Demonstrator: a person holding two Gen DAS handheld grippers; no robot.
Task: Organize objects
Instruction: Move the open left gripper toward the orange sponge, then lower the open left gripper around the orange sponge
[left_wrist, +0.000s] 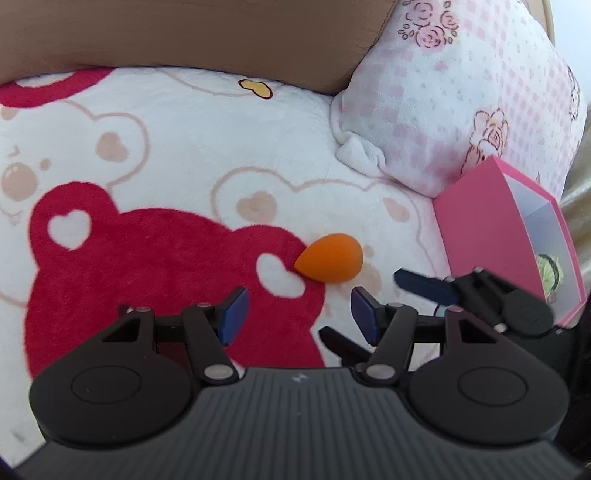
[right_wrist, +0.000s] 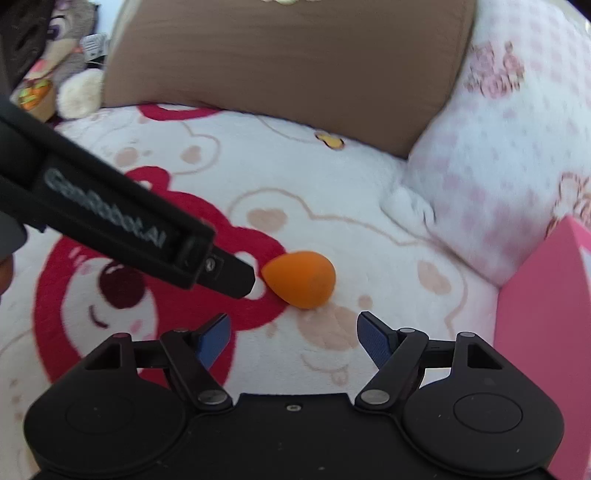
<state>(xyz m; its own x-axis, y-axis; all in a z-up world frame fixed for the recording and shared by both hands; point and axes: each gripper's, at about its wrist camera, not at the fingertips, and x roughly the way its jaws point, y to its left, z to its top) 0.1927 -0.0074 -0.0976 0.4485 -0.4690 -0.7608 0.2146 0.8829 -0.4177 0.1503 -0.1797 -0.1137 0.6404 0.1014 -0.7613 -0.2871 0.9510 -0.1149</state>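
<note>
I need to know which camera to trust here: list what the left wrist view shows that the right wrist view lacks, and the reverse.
Left wrist only: the pink box's open inside, with a greenish item in it.

Right wrist only: plush toys beyond the brown cushion.

Both: the orange teardrop sponge loose on the bear-print blanket, the floral pillow, and both hand-held grippers open, left and right.

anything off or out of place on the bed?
Only the orange sponge lies loose on the bear blanket, outside the pink box at the right, which stands propped against the pillow. Nothing spilled or damaged. Both grippers are open and empty.
</note>
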